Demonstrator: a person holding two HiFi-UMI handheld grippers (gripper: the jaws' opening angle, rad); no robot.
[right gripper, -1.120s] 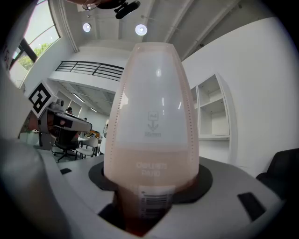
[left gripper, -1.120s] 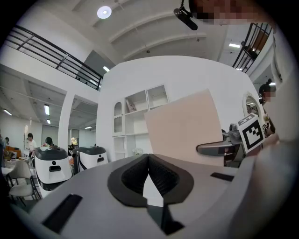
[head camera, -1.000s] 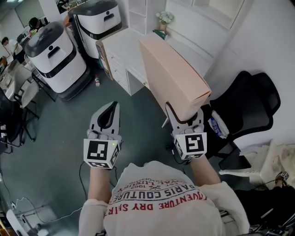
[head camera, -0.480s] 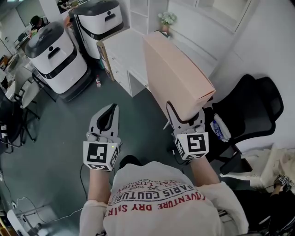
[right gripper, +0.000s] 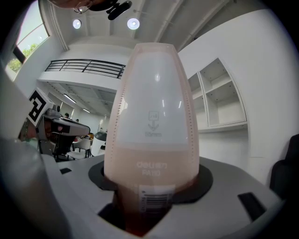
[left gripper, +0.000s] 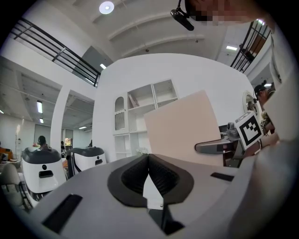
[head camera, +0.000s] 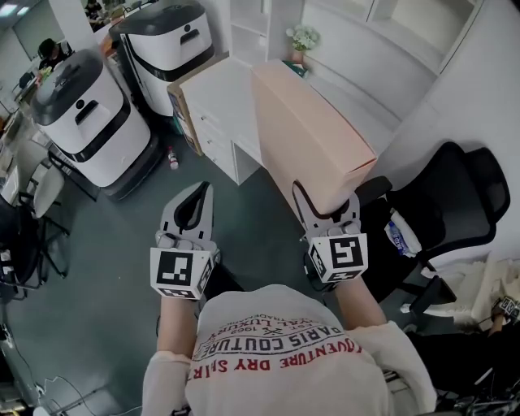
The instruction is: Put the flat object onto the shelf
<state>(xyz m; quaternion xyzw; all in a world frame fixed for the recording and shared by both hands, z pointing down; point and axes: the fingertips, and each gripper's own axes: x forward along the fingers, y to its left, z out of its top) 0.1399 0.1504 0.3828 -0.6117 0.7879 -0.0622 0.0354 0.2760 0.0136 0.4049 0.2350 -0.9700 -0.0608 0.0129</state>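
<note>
A flat pale-pink file box (head camera: 313, 134) stands on edge, held up in front of me over the floor. My right gripper (head camera: 325, 199) is shut on its near end, and its spine (right gripper: 152, 126) fills the right gripper view between the jaws. My left gripper (head camera: 195, 199) hangs to the left, apart from the box, its jaws shut (left gripper: 147, 161) on nothing. From the left gripper view the box (left gripper: 184, 128) shows side-on. White open shelves (head camera: 248, 24) stand against the far wall, seen too as the shelf unit (left gripper: 140, 112).
A white desk with drawers (head camera: 219, 97) sits ahead under the box's far end. Two white and black machines (head camera: 81, 114) stand at the left. A black office chair (head camera: 455, 195) is at the right. A small flower vase (head camera: 299, 39) stands near the shelves.
The view has shifted a little toward the desk and shelves; the chair has slid right in the picture. Both grippers keep their pose, the box still held.
</note>
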